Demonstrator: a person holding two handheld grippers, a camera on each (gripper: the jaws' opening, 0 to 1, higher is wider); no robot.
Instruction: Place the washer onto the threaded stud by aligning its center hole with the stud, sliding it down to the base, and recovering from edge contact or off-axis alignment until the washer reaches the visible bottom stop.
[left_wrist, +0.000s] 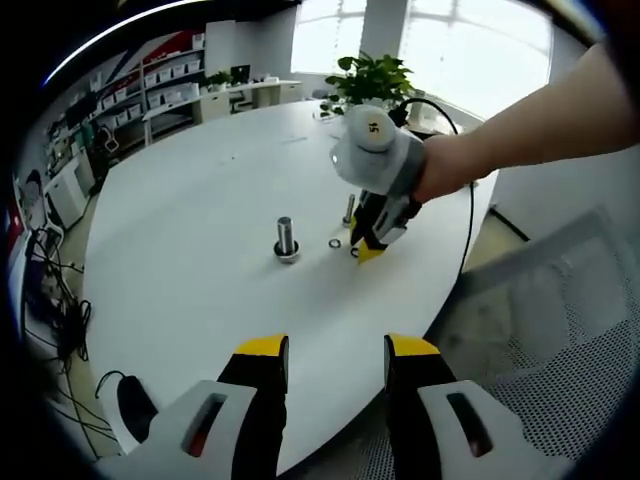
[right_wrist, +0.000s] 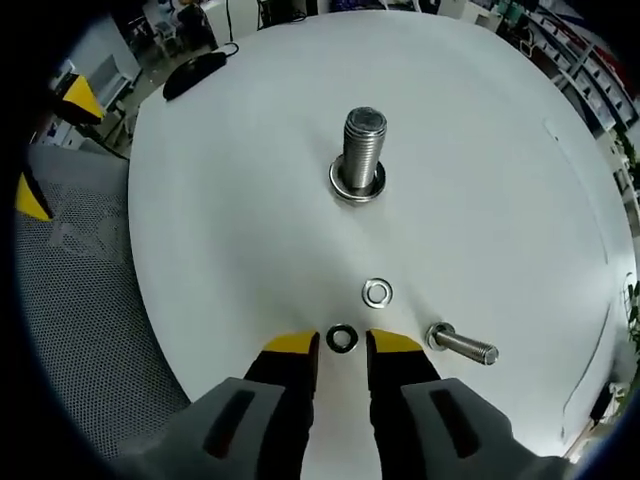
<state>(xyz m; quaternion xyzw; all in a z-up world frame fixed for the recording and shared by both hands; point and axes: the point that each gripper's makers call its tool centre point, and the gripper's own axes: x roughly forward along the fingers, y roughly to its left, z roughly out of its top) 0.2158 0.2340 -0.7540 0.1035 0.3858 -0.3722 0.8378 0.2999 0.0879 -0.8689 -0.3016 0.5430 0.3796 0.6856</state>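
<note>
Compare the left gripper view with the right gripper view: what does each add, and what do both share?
The left gripper view adds a plant, shelves and a person's arm holding the right claw. The right gripper view adds a dark washer lying just ahead of that claw's open tips. Both share the white table, the upright stud, a silver washer and a bolt.

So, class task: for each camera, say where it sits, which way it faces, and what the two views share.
Left gripper view: rides the left gripper at the table edge, facing across to the stud; a person's forearm holds the right gripper low by the washers.
Right gripper view: rides the right gripper, looking down at a dark washer between its tips, with the stud beyond.
Shared: stud, table, silver washer, loose bolt.
</note>
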